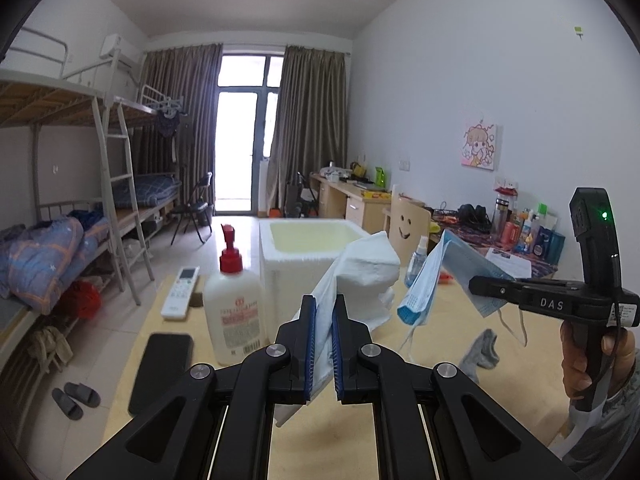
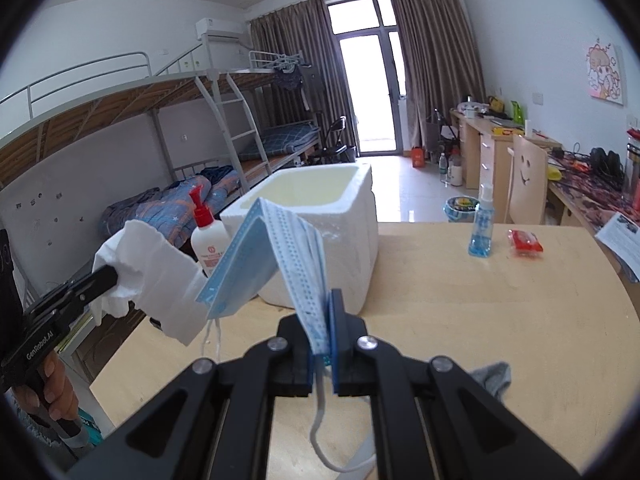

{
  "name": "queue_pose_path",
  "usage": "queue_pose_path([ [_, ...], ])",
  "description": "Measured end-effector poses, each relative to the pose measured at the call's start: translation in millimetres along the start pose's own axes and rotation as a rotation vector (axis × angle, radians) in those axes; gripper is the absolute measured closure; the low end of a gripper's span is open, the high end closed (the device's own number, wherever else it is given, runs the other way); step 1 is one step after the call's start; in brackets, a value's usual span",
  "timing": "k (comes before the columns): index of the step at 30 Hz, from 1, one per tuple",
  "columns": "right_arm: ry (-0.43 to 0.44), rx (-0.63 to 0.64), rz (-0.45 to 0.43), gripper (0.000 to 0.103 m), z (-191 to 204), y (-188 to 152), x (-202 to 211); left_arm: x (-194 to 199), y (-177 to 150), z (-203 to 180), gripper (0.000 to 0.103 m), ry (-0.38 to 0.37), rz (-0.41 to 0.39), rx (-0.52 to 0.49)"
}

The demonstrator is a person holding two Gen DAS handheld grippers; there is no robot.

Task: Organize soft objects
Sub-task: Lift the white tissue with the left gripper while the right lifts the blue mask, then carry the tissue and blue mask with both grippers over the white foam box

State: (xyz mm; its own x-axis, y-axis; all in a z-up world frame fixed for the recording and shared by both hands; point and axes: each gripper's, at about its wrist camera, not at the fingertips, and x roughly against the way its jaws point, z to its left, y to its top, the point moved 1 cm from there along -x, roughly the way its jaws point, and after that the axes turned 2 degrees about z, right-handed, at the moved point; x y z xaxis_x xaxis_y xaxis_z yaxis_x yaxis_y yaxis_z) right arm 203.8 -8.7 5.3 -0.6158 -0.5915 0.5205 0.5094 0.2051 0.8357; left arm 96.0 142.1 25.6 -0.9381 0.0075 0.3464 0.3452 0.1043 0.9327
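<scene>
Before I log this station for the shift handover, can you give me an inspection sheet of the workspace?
Surface: wooden table, bare wood in the middle.
Job's things: white cloth and blue face mask, both lifted off the table near the white foam box; grey sock lying on the table.
Clutter: lotion pump bottle, remote control, black phone, blue spray bottle, red packet.
Grippers: left tongs shut on the white cloth; right tongs shut on the blue face mask.
Cables: the mask's ear loops dangle; a thin lead runs on the right handle.
Surroundings: bunk beds, desks, curtained balcony door.
</scene>
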Motion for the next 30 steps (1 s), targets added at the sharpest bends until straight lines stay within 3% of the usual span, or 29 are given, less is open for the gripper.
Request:
queue_pose_path([
  [22, -0.059, 0.086, -0.069, 0.095, 15.4, 62.8, -2.6, -18.2, 73.8, -6.8, 0.095, 0.007, -0.072, -0.045],
  [30, -0.079, 0.090, -0.071, 0.095, 8.9, 79.1, -13.2, -44.9, 92.5, 0.1, 0.095, 0.017, -0.081, -0.028],
])
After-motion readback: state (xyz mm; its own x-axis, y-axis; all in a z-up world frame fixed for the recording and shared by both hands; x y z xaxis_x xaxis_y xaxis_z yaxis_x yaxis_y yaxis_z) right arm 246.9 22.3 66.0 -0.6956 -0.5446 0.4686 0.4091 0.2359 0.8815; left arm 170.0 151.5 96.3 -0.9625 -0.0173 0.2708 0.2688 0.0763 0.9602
